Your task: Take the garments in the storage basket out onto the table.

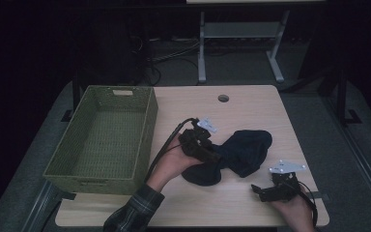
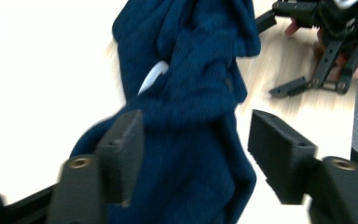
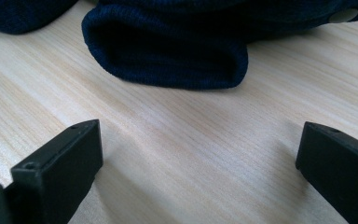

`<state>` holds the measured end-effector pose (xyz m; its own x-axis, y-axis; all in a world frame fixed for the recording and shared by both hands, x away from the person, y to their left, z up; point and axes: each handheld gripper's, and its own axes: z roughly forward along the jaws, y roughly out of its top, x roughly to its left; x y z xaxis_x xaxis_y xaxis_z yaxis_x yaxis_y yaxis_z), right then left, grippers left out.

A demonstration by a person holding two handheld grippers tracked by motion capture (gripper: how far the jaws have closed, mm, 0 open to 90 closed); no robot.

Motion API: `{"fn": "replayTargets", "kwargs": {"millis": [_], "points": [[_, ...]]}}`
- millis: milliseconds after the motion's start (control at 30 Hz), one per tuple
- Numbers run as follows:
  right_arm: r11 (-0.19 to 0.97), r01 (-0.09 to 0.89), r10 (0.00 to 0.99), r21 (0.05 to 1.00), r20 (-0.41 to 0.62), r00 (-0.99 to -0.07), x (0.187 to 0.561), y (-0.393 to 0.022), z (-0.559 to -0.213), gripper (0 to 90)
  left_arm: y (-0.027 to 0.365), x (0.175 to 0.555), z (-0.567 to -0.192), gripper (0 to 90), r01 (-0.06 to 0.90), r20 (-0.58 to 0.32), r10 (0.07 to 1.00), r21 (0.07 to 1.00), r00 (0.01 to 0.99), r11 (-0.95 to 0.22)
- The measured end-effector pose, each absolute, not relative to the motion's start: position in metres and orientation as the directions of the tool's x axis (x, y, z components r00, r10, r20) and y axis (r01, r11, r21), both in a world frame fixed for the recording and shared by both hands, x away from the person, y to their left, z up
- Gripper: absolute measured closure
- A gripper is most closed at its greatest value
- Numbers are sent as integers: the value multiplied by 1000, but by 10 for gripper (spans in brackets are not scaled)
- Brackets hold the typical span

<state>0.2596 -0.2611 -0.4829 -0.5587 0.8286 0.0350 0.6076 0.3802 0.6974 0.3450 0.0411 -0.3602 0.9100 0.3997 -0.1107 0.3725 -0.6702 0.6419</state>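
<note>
Your left gripper nearer: jaws part-open astride navy knit garment, not clamped. Garment lies bench-centre, long axis 8-to-2 o'clock. Right gripper wide open, empty; garment at its 11 o'clock.

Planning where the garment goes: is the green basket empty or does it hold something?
Empty. The high view shows the green basket's bare woven floor; the dark blue garment lies on the table beside it.

The left gripper is held out mid-table, jaws parted; the right gripper is rested low, jaws spread wide.
</note>
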Motion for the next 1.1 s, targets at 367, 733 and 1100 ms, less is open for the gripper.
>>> {"fn": "replayTargets", "kwargs": {"millis": [367, 733, 1100], "points": [[379, 608, 830, 698, 35, -557, 260, -261, -483, 2, 69, 325, -385, 793, 416, -118, 446, 624, 887, -662], [382, 608, 829, 696, 33, -559, 260, -261, -483, 2, 77, 315, -428, 898, 458, -97, 495, 563, 864, -688], [382, 607, 829, 697, 33, -559, 260, -261, -483, 3, 84, 320, -454, 898, 471, -108, 504, 561, 857, -681]]}}
